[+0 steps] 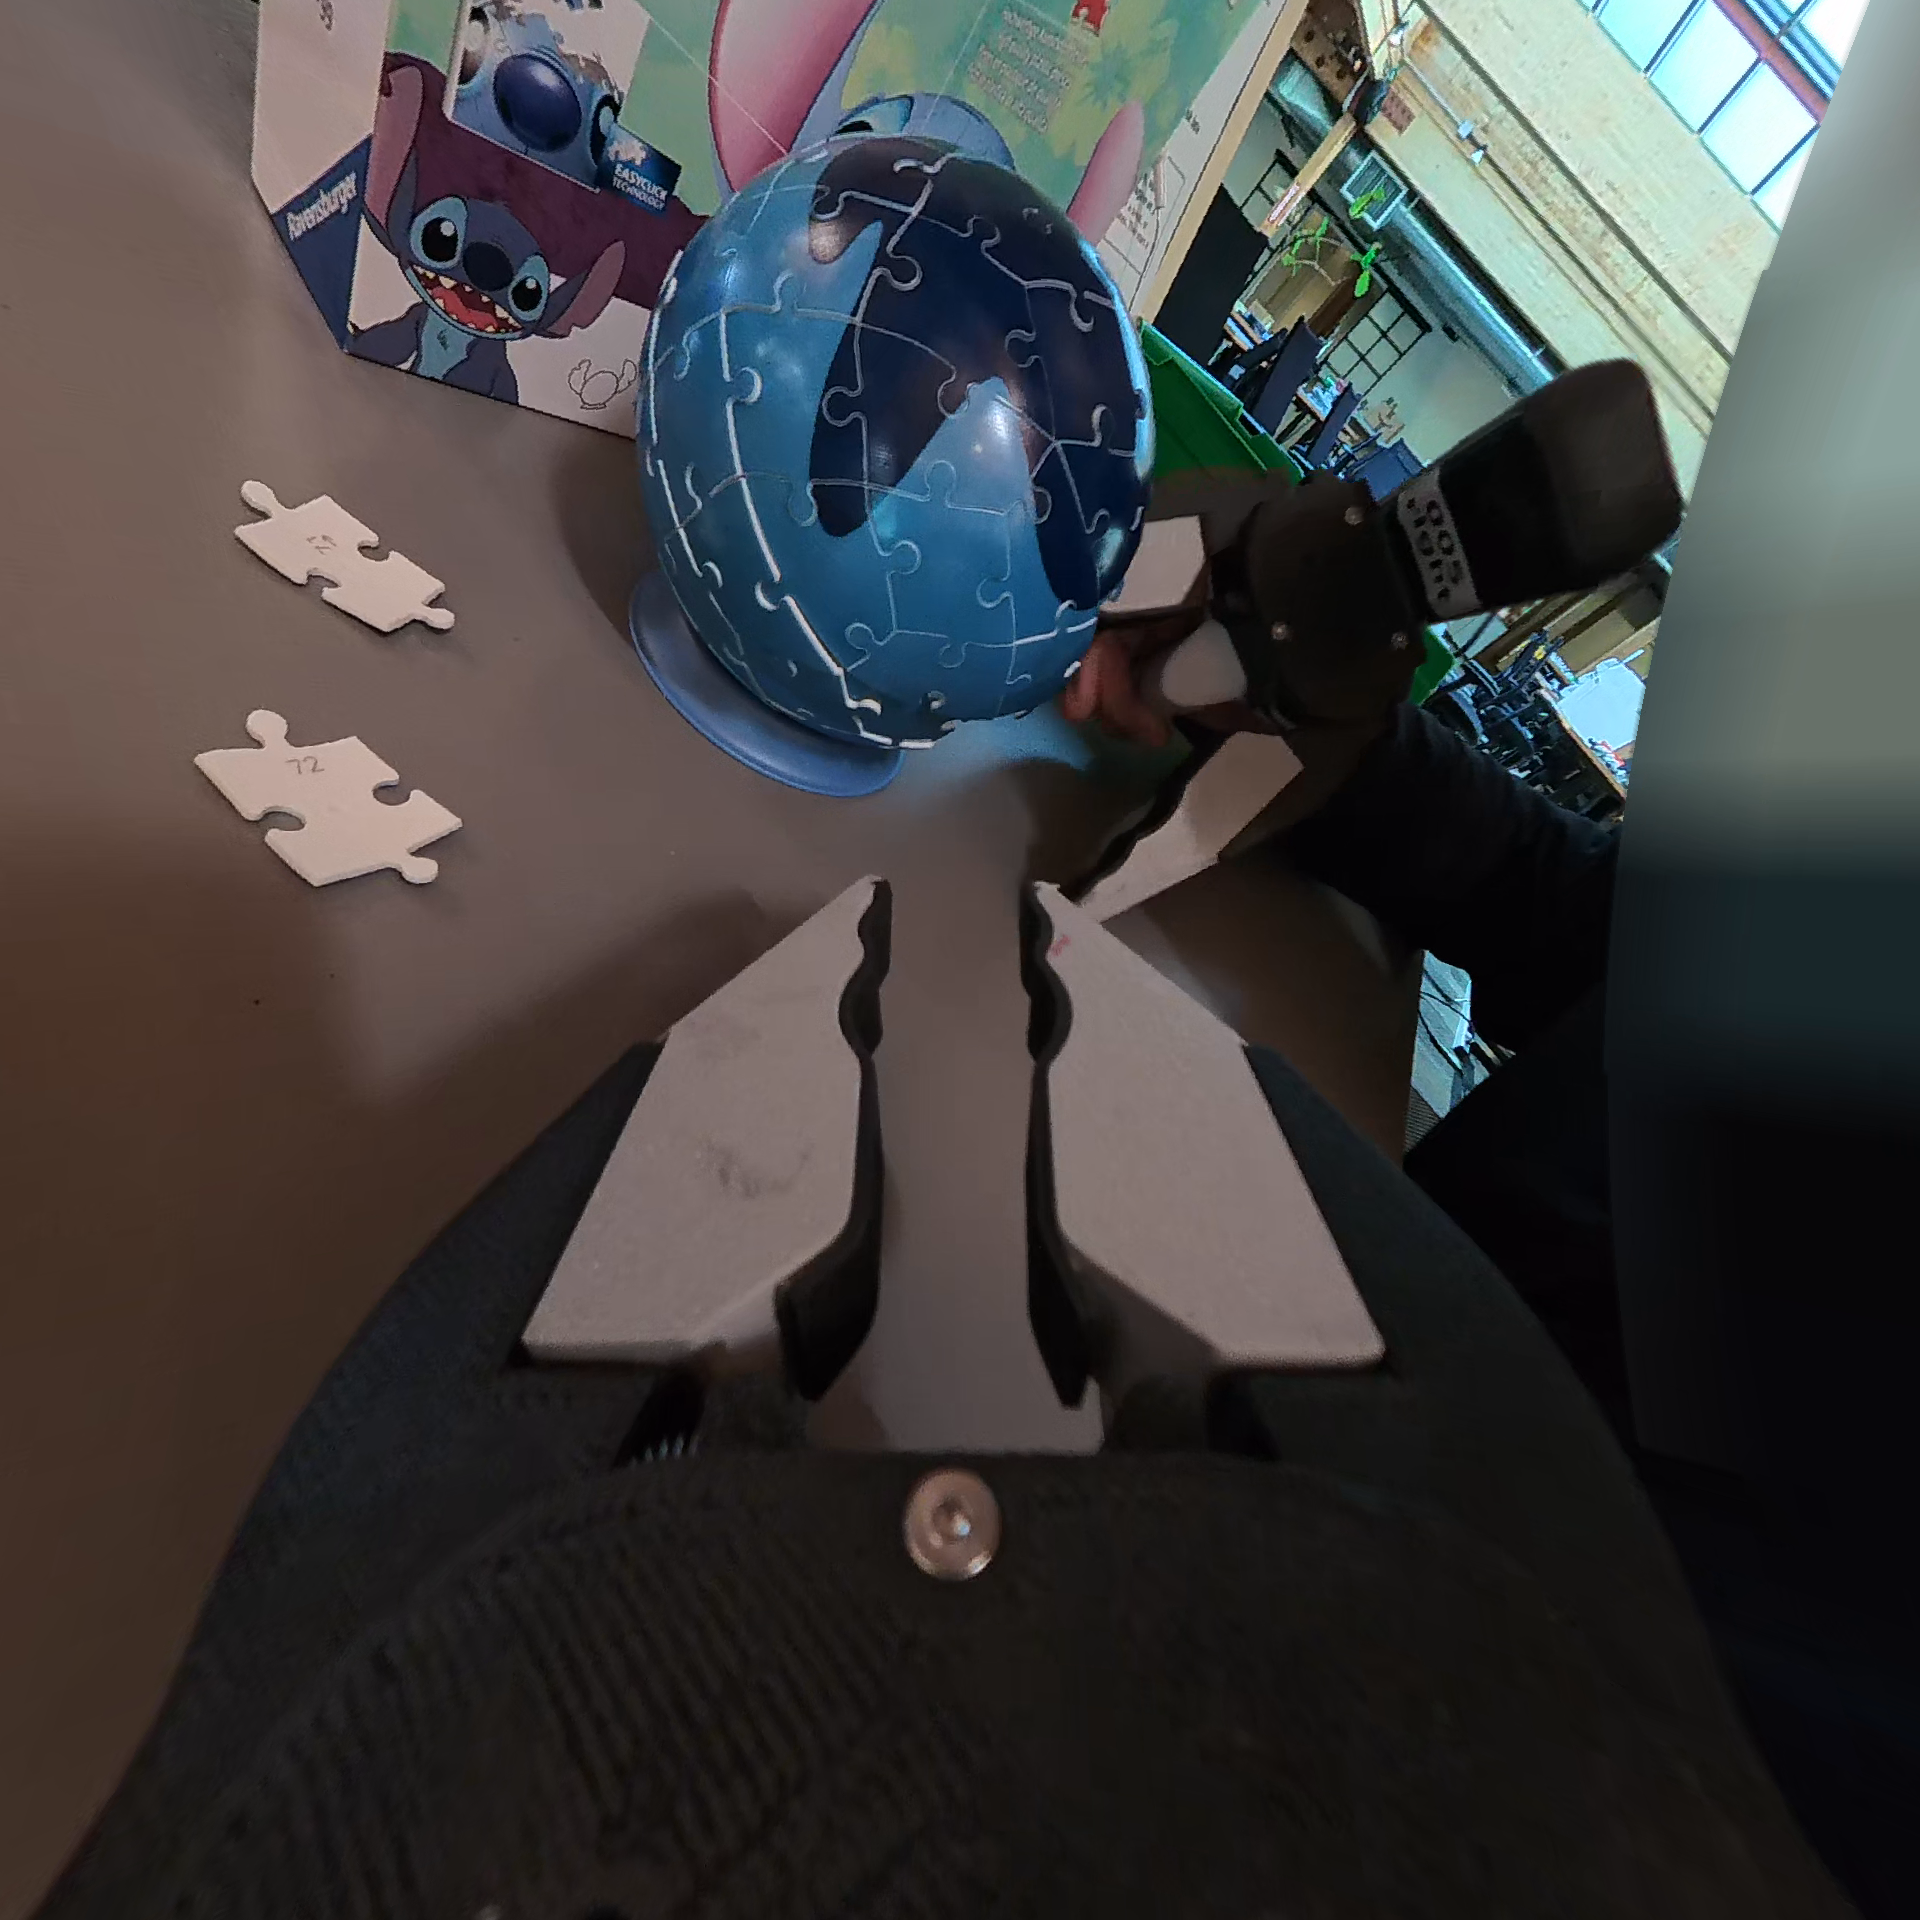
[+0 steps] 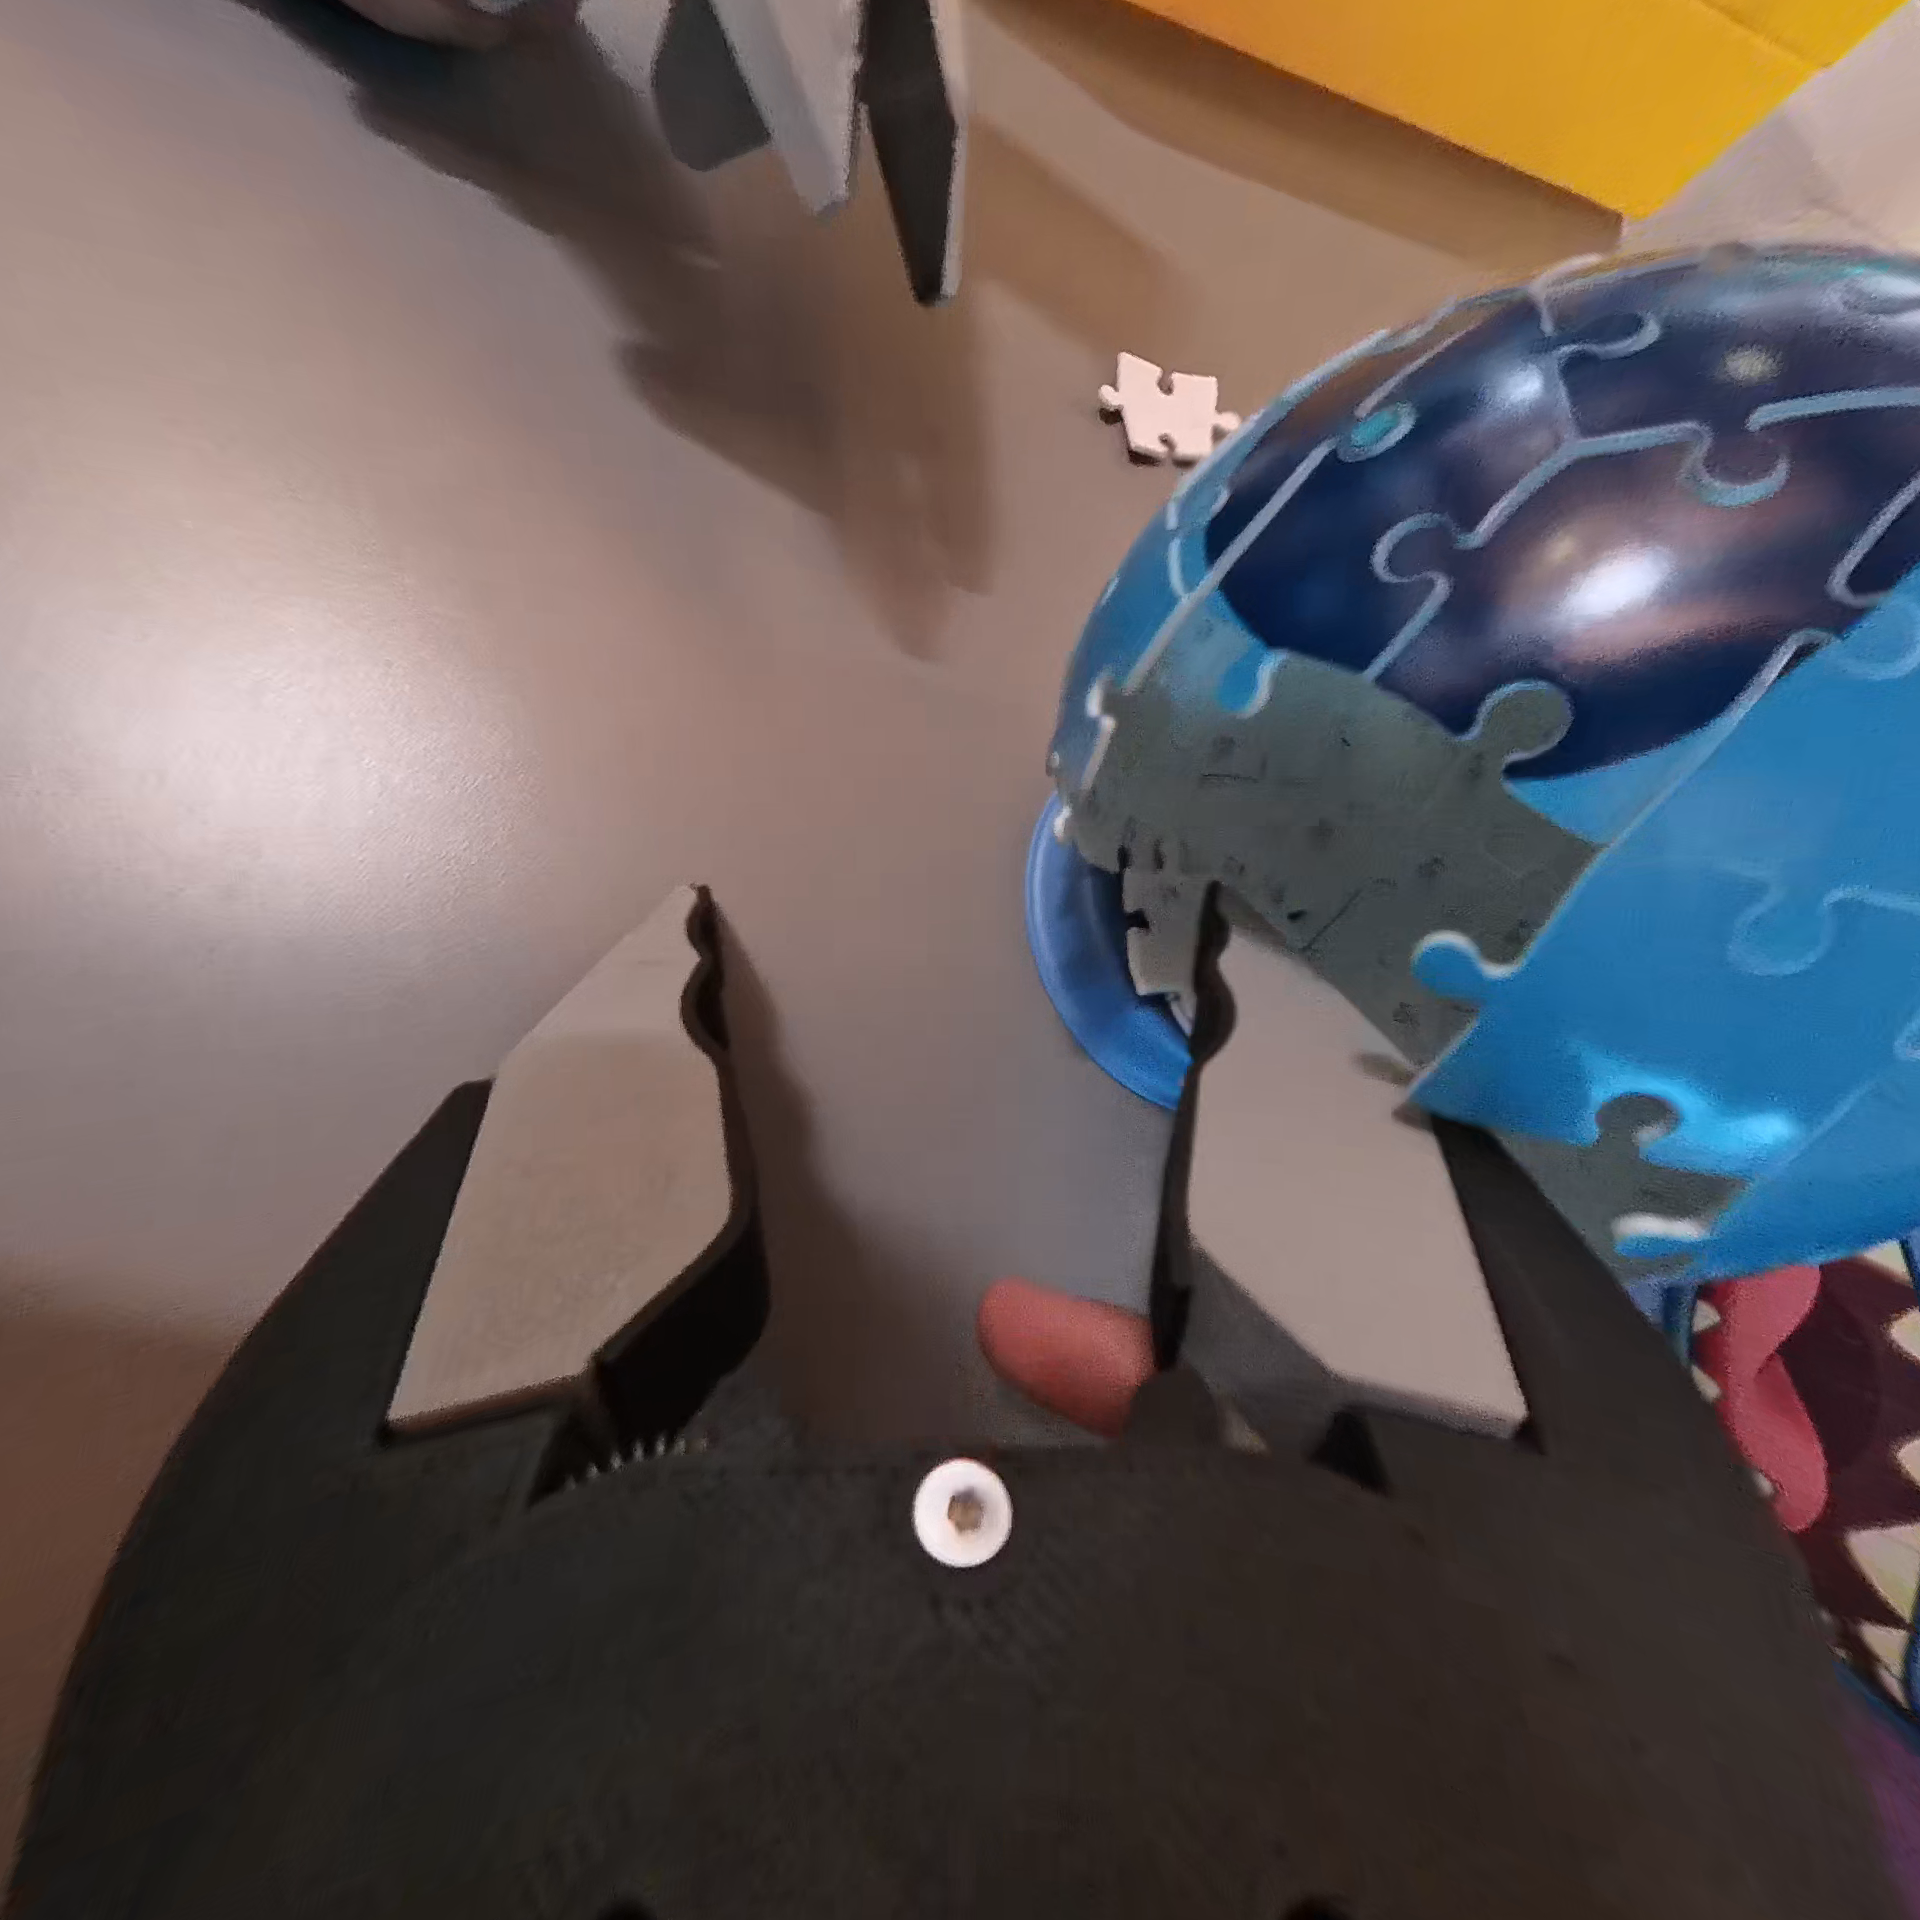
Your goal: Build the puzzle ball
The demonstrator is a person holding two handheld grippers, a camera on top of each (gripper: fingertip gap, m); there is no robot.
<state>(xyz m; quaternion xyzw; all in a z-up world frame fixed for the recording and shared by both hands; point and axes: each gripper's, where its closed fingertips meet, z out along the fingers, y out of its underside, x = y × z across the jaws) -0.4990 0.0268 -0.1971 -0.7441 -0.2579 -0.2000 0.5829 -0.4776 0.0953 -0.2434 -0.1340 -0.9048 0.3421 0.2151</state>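
While the blue puzzle ball (image 1: 899,457) sits tilted on its round blue stand (image 1: 727,717) on the grey worktop (image 1: 156,987), the left gripper (image 1: 956,904) hangs over bare surface short of it, its two pale fingers a narrow gap apart with nothing between them. Two white puzzle pieces lie face down to the left of the ball, one nearer the box (image 1: 343,556) and one nearer the camera (image 1: 327,800), well apart from either gripper. Behind the ball stands the printed puzzle box (image 1: 468,208), with a green bin (image 1: 1216,416) showing past its right edge.

In the right wrist view, the right gripper (image 2: 956,914) is spread wide. Its right-hand finger (image 2: 1351,1195) reaches up to the jagged lower edge of a gap in the ball's shell, where the grey undersides of fitted pieces show; whether the tip touches that edge cannot be told through the blur. Its left-hand finger (image 2: 603,1122) stands clear over the worktop, so nothing is clamped. A fingertip of the person (image 2: 1060,1351) shows beside the gripper's base. A single white piece (image 2: 1164,421) lies beyond the ball, and a yellow box (image 2: 1455,94) fills the far corner.
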